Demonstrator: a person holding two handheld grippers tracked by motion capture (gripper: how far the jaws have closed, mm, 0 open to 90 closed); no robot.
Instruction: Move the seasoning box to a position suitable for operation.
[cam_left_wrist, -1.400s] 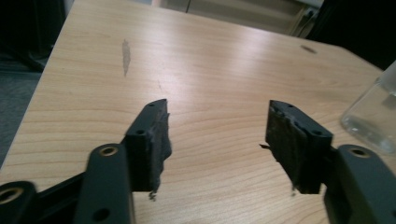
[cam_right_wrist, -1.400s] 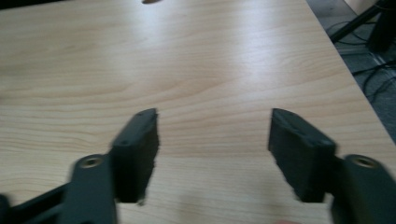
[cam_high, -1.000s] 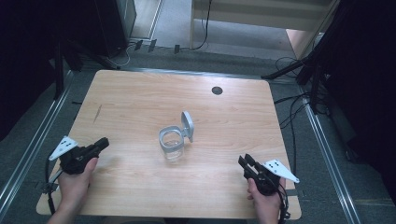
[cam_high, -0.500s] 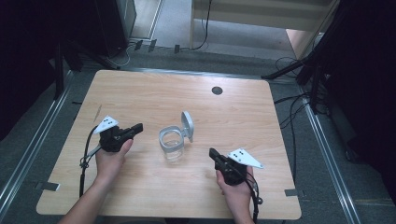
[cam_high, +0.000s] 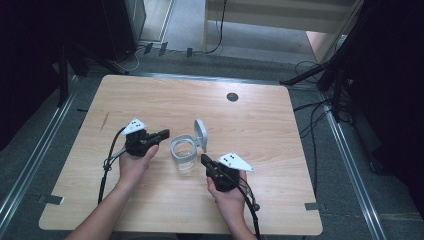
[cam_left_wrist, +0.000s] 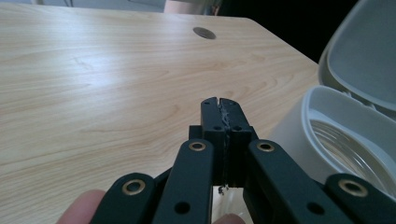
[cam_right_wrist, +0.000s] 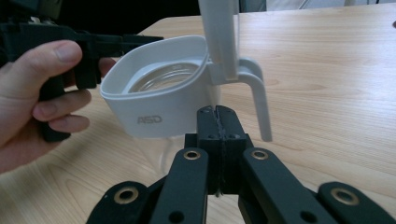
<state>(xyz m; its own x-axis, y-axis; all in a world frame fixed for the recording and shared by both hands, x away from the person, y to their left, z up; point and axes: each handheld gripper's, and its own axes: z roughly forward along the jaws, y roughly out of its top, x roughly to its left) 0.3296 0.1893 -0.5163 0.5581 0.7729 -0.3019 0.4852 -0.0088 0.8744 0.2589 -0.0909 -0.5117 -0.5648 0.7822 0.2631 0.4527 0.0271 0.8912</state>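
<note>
Moved inward: left gripper (cam_high: 163, 134) and right gripper (cam_high: 204, 160), both pressed together, empty. Flanking open-lidded white jug (cam_high: 184, 152), just beside it.

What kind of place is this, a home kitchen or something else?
Probably a lab or recording studio, not a kitchen. A bare wooden table stands between metal floor rails, with cables on grey carpet and dark curtains around. One clear jug sits on it, lid raised.
</note>
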